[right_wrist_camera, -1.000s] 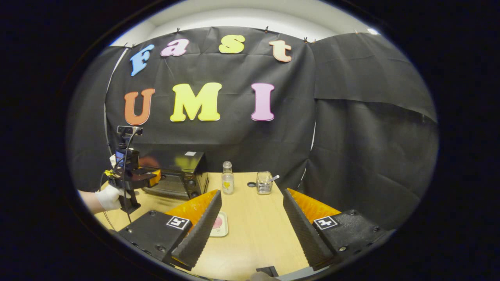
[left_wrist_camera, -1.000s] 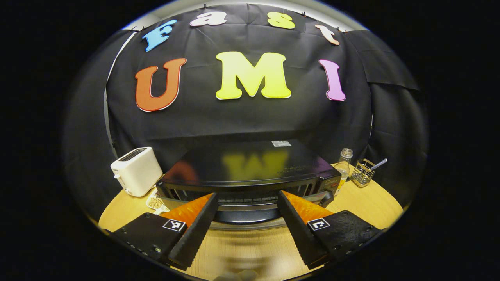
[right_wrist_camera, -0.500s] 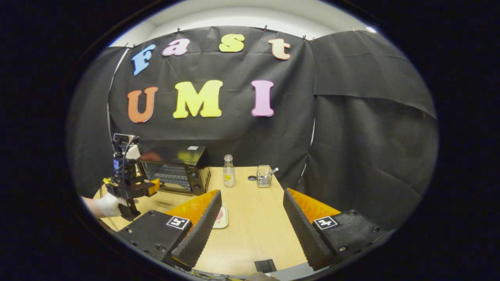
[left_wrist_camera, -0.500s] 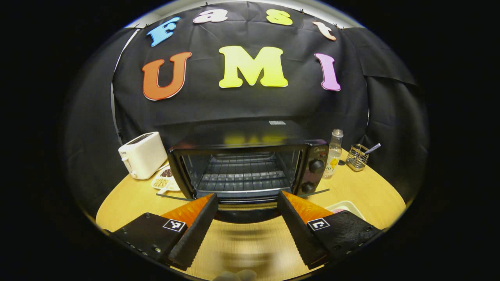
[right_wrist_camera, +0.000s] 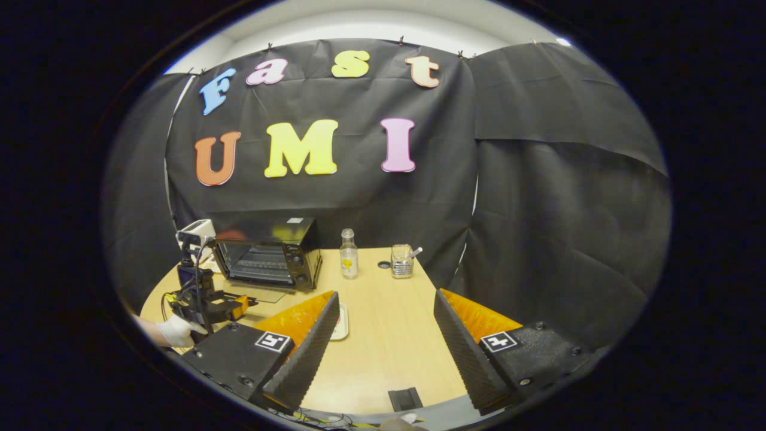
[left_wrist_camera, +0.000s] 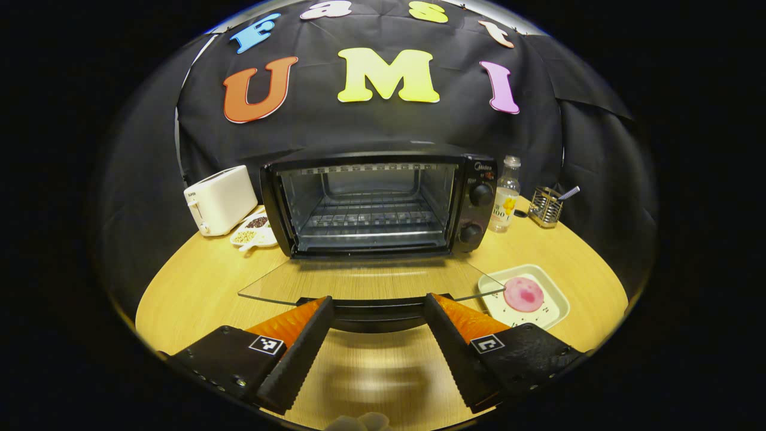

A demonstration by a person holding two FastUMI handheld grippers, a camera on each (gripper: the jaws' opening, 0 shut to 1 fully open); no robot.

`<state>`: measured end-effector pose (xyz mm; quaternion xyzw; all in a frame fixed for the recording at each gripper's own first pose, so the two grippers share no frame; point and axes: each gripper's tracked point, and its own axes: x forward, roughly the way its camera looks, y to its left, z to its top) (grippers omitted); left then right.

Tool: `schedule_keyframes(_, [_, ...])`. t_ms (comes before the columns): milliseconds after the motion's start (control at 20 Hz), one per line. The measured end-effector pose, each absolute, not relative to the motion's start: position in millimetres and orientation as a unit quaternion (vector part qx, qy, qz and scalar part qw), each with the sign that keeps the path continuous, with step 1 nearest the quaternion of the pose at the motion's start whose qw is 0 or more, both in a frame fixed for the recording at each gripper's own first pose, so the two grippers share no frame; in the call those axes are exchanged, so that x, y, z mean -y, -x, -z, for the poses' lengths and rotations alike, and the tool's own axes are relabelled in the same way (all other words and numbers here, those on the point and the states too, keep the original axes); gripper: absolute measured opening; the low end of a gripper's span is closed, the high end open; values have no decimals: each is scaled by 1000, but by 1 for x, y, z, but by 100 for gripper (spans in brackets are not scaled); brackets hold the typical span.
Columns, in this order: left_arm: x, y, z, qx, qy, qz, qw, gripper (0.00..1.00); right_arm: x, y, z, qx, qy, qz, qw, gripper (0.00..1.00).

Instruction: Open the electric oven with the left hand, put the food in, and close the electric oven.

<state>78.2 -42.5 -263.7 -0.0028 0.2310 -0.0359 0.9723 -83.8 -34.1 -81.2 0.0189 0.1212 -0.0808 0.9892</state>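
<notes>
- Wooden tabletop [left_wrist_camera: 197, 287] fills the low part of both views, with black cloth hung as the booth's wall behind it
- Nearest in the left gripper view, the left gripper [left_wrist_camera: 378, 347] has its jaws spread wide with nothing between them; bare wood shows in the gap
- Its black handle [left_wrist_camera: 377, 308] lies just past the fingertips, crossing the space between them, and I cannot tell whether either finger touches it
- From that handle the glass door [left_wrist_camera: 365, 280] lies folded down flat over the table, hinged at the foot of the electric oven [left_wrist_camera: 377, 200]
- To the right of the door, a pale tray [left_wrist_camera: 553, 311] holds the food [left_wrist_camera: 523, 294], a round pink piece, near the right finger and well outside the oven
- Inside the open oven a wire rack [left_wrist_camera: 371, 216] sits bare; two knobs [left_wrist_camera: 480, 194] stand one above the other on its right panel
- Left of the oven stand a white toaster [left_wrist_camera: 218, 197] and a small dish of beans [left_wrist_camera: 254, 230]; to the right a clear bottle [left_wrist_camera: 505, 194] and a wire holder [left_wrist_camera: 546, 206]
- In the right gripper view, the right gripper [right_wrist_camera: 383, 347] hangs over the near table edge, jaws released and empty
- Farther left there, a gloved hand [right_wrist_camera: 176, 329] holds the left gripper in front of the open oven
</notes>
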Motion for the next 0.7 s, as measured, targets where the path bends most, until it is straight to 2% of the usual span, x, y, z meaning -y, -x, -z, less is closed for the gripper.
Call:
schedule_keyframes(200, [43, -70, 297, -274, 4, 37, 961, 97, 34, 86, 89, -131, -19, 82, 988, 100])
schedule_keyframes(300, [44, -69, 308, -288, 19, 34, 957, 97, 35, 88, 93, -134, -20, 82, 987, 98])
schedule_keyframes(700, [47, -70, 314, -298, 13, 36, 954, 95, 37, 84, 112, -154, -27, 77, 985, 100])
